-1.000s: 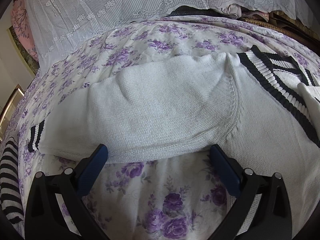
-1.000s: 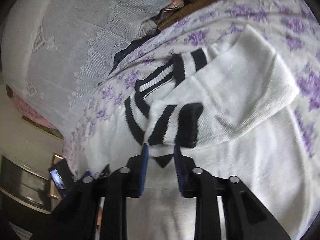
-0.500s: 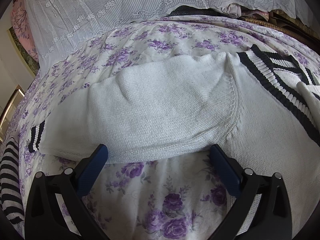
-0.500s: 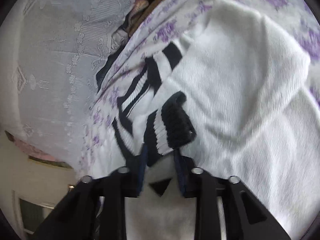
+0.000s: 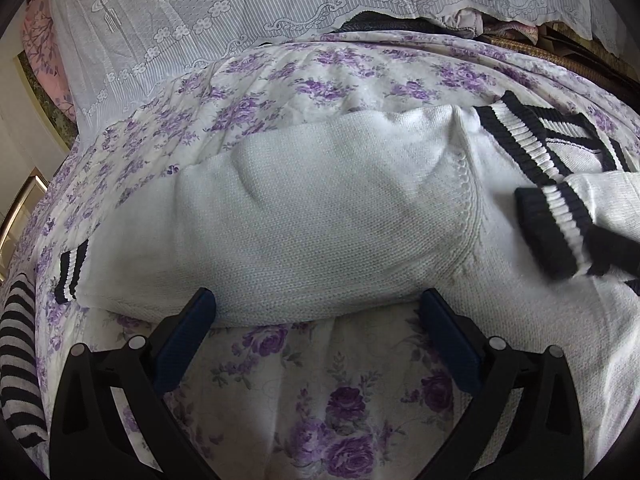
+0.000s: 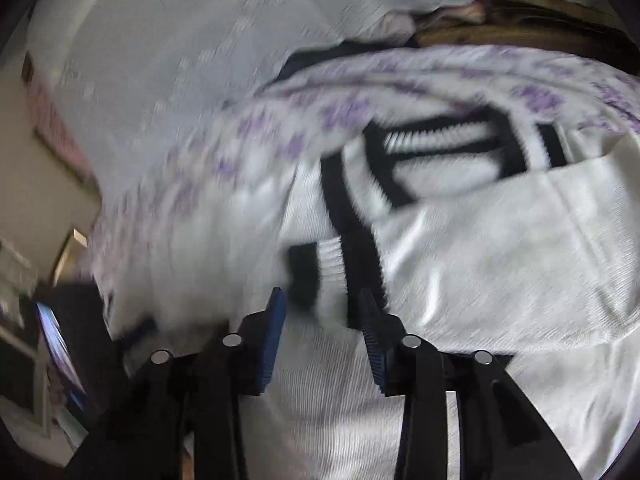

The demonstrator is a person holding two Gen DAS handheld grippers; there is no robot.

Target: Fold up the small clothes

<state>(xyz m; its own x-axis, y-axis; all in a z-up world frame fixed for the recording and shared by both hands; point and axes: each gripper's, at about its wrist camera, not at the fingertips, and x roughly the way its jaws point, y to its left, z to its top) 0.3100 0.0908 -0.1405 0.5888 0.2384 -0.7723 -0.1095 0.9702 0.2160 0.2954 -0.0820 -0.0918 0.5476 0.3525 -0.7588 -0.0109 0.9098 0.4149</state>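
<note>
A white knit sweater with black-and-white striped collar and cuffs lies on the floral bedsheet. One sleeve stretches out to the left and ends in a striped cuff. My left gripper is open, its fingertips at that sleeve's near edge and gripping nothing. The other sleeve is folded across the sweater's body. Its striped cuff lies between the tips of my right gripper, whose jaws are opening and do not press on it. The right wrist view is blurred.
A black-and-white striped garment lies at the bed's left edge. A lace cover hangs behind the bed, with a pile of fabrics beside it. A lit screen shows at far left in the right wrist view.
My right gripper carried the striped cuff leftward over the sweater's body, rolled, and spread its jaws. The cuff now shows at the right of the left wrist view. The left gripper stayed still.
</note>
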